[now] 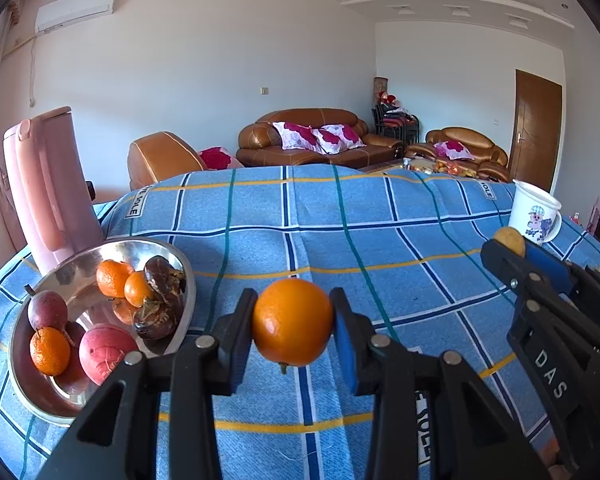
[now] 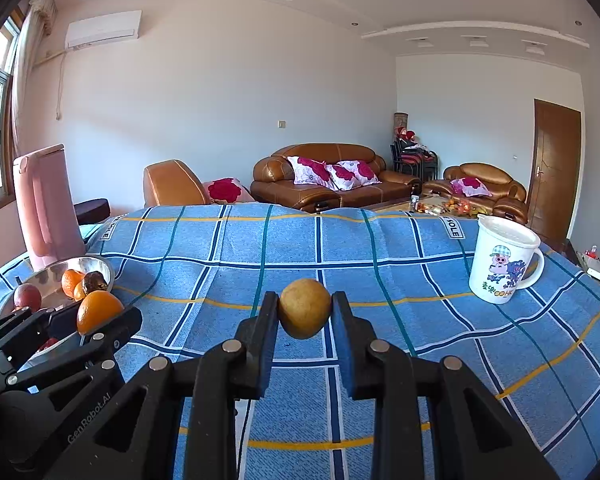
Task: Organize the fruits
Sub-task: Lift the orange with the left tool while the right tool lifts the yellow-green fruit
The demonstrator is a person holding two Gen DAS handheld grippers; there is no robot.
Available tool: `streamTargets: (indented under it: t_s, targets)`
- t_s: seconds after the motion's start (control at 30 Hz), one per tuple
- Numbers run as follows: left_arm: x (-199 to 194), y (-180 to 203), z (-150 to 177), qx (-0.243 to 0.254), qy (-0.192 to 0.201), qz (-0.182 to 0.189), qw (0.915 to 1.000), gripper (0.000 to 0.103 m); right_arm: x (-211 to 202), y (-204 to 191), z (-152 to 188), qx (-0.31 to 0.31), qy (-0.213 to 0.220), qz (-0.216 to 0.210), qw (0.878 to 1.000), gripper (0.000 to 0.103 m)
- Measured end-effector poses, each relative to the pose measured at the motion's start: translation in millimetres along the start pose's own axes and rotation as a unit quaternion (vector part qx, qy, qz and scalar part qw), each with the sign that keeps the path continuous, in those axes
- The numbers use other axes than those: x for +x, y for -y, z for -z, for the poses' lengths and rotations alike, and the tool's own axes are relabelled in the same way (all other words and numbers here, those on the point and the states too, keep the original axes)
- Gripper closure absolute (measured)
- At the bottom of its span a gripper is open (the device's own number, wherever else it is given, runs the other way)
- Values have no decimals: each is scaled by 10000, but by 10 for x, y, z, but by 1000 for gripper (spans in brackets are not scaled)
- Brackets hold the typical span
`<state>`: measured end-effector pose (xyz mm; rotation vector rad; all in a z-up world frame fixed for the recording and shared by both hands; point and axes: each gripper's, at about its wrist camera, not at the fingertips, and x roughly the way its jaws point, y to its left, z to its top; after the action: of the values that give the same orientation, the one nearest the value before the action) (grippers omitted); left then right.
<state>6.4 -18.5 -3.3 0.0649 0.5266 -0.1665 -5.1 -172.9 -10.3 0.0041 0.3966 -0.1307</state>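
While the left gripper (image 1: 293, 322) pinches an orange (image 1: 292, 322) above the cloth (image 1: 339, 236), the right gripper (image 2: 304, 314) clamps a yellow fruit (image 2: 305, 308). A steel bowl (image 1: 36, 396) of fruit sits left, by a pink jug (image 1: 46, 188); a mug (image 2: 499, 260) stands right.

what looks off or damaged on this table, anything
Two dark, shrivelled fruits in the metal bowl look wrinkled and past their best beside the bright tangerines. Nothing has spilled. The orange and the yellowish fruit sit gripped squarely in the left gripper and right gripper.
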Motion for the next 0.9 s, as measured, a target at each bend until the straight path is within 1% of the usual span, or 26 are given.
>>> streamTargets:
  t_s: [0.2, 0.47, 0.67, 0.9]
  targets:
    - [-48, -81, 31, -16, 14, -71, 10000, 65, -7, -113, 1, -42, 9, -94, 9999, 74]
    - [-118, -286, 56, -68, 69, -190, 9998, 65, -8, -308, 9, -61, -5, -299, 9995, 74]
    - [-147, -502, 41, -162, 144, -331, 9992, 65, -15, -520, 12, -178, 40, -439, 9989, 74]
    - [-128, -793, 45, -308, 145, -494, 9982, 65, 6, -715, 1, -184, 49, -579, 9981, 74]
